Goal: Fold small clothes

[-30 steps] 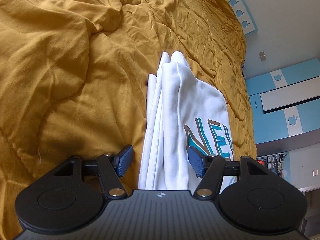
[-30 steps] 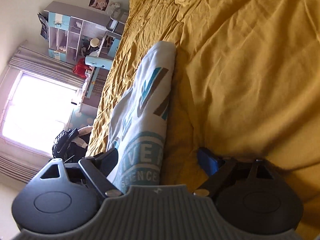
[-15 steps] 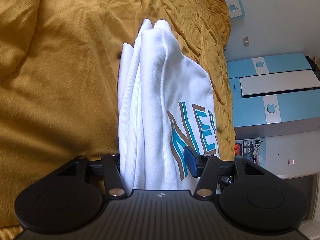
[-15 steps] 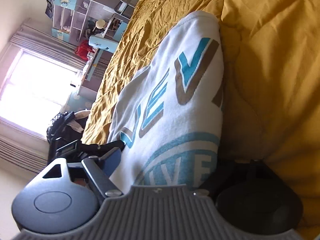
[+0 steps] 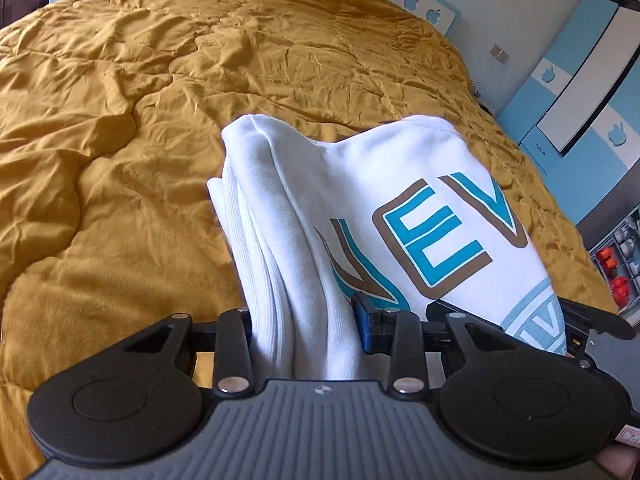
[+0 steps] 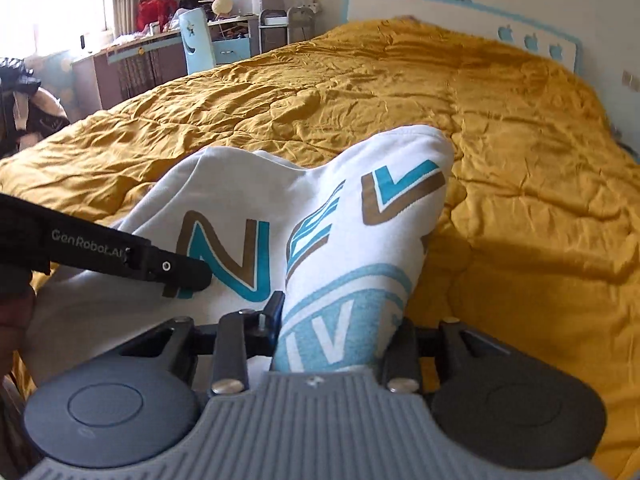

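Over the mustard-yellow bed [image 5: 160,128], left wrist view: the left hand-held gripper [image 5: 306,320], its jaws just closing, clamps the white shirt's [image 5: 360,184] bunched folds at 6 o'clock, the lettering toward 3 o'clock. Right wrist view: the right hand-held gripper [image 6: 340,332], likewise just closing, pinches the shirt [image 6: 248,192]; the left one reaches in from 9 o'clock.

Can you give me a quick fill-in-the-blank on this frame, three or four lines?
1. The white shirt lies on a bed cover whose colour is ____.
2. The big letters printed on the shirt are blue with a ____ outline.
3. The left gripper has bunched folds of the ____ between its fingers.
4. The cupboard doors beside the bed are white and ____.

Missing words: mustard yellow; brown; shirt; blue
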### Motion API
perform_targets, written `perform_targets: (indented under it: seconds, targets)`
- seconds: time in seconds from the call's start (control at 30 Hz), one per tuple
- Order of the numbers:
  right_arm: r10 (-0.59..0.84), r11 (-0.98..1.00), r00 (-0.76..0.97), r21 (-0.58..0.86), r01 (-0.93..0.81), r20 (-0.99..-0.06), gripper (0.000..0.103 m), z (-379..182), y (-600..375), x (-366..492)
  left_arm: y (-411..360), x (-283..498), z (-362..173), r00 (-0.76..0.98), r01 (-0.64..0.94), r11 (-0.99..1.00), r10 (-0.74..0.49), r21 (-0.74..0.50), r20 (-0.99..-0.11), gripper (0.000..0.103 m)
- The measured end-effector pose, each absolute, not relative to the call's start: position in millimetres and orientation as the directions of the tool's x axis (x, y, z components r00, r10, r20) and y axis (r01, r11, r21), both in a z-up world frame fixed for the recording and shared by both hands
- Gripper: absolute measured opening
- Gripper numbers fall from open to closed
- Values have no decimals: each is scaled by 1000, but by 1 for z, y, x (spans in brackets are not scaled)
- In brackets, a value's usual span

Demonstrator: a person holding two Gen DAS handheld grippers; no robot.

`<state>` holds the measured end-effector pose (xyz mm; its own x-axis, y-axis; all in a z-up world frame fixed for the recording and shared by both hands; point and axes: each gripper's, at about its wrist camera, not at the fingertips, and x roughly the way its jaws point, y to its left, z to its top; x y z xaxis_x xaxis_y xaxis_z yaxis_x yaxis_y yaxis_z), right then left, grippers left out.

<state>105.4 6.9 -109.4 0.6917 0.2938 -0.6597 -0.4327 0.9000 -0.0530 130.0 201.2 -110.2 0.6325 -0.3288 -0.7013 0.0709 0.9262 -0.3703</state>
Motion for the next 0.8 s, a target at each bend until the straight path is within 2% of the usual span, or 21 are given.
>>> perform_targets:
  seconds: [0.1,0.33,0.8]
  targets:
    - [261,890,724,-131,-436,-639,26,-112,14,99,193,125,-109,658,61,941,-289,-334,-695,36]
    - [275,894,721,-107,-435,-636,25,-107,13,97,190,123,-103,670,44,947,-265,-320,-693,33]
    - [323,888,759,-95,-449,-566,25,-92,6,84,179,106,-81,740,28,965,-196,-262,-644,32]
